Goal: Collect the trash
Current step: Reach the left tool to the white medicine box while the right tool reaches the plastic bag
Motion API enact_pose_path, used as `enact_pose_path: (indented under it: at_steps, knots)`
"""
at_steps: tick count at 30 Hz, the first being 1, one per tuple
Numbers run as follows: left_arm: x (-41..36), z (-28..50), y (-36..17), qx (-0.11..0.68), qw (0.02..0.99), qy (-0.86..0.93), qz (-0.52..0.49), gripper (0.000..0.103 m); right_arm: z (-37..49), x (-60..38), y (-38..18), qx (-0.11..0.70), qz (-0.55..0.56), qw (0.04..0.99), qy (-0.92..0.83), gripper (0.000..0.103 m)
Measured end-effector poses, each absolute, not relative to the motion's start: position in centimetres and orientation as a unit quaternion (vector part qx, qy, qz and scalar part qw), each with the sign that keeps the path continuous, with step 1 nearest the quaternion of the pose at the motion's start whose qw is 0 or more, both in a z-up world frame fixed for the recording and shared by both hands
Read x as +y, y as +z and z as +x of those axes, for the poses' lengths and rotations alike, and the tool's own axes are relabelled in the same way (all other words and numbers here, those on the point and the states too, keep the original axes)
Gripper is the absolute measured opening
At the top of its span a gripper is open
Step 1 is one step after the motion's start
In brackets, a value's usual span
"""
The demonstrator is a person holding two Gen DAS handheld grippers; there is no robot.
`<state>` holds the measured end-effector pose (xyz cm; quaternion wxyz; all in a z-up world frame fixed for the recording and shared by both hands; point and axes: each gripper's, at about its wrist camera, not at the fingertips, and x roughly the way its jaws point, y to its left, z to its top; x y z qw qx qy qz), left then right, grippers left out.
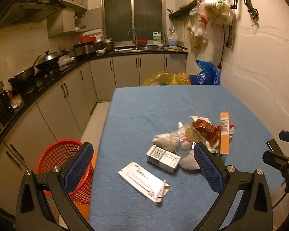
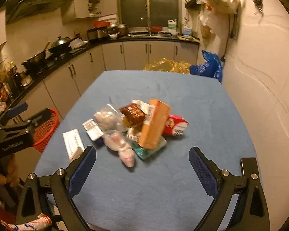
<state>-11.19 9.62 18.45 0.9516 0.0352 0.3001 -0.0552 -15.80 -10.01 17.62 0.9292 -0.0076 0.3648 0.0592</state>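
A pile of trash lies on the blue table: a flat white carton, a small white box, crumpled clear bags, a brown wrapper and an orange box. My left gripper is open and empty, above the white carton at the table's left edge. In the right wrist view the pile shows the orange box, a red packet, the clear bags and the white carton. My right gripper is open and empty, short of the pile.
A red mesh basket stands on the floor left of the table, also in the right wrist view. Kitchen counter with pots runs along the left. Yellow bag and blue bag lie behind the table. A wall is at the right.
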Motion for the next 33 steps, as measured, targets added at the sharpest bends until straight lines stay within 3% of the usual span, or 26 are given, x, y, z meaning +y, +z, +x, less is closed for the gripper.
enact_pose_path:
  at_steps: [21, 33]
  knots:
    - [11.6, -11.6, 17.2, 0.318, 0.947, -0.023, 0.03, 0.103, -15.3, -7.0, 17.3, 0.376, -0.027, 0.919, 0.116, 0.098]
    - [12.2, -10.8, 16.1, 0.345, 0.938, -0.004, 0.034, 0.103, -13.6, -6.4, 15.7, 0.405, -0.012, 0.902, 0.15, 0.091]
